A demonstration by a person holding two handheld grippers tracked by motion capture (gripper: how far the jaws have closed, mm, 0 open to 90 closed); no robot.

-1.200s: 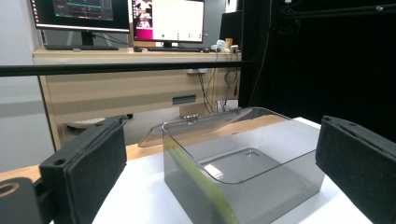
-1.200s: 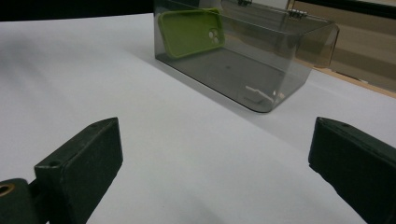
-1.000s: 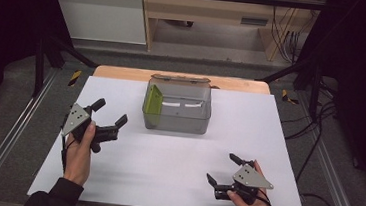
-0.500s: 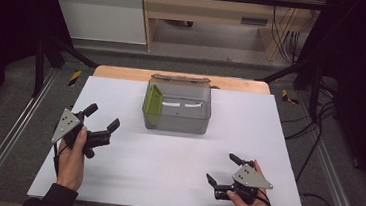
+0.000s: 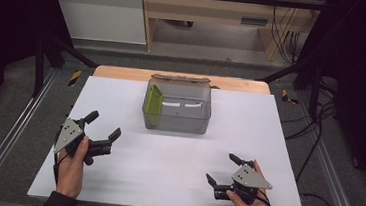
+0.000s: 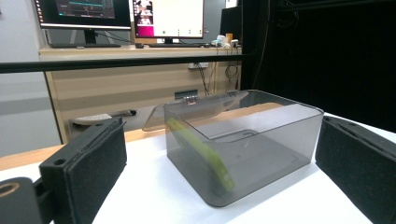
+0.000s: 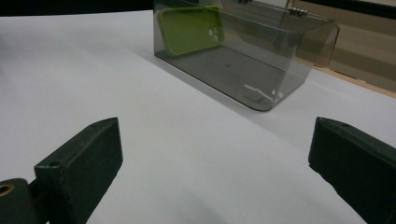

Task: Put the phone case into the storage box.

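Observation:
A smoky clear plastic box [image 5: 178, 107] stands open at the far middle of the white table [image 5: 279, 126], its lid hinged back. A green phone case [image 5: 153, 99] leans upright against its left inner wall. My left gripper [image 5: 104, 124] is held open at the front left, jaws pointing toward the box, well short of it. At the front right my right gripper [image 5: 221, 168] rests open near the table edge, with nothing between its jaws. In the left gripper view the box [image 6: 261, 135] and the case [image 6: 201, 151] sit between the spread jaws. The right gripper view has the box [image 7: 261, 56] and case [image 7: 189, 28] farther off.
A wooden strip [image 5: 123, 72] runs along the table's far edge. Metal rails [image 5: 12, 138] flank the table on the floor, and cables [image 5: 313, 144] lie at the right. A wooden desk with monitors [image 6: 116, 14] stands beyond the table.
My left gripper has drawn back toward the front left of the table, away from the box, still open. The right gripper has stayed put.

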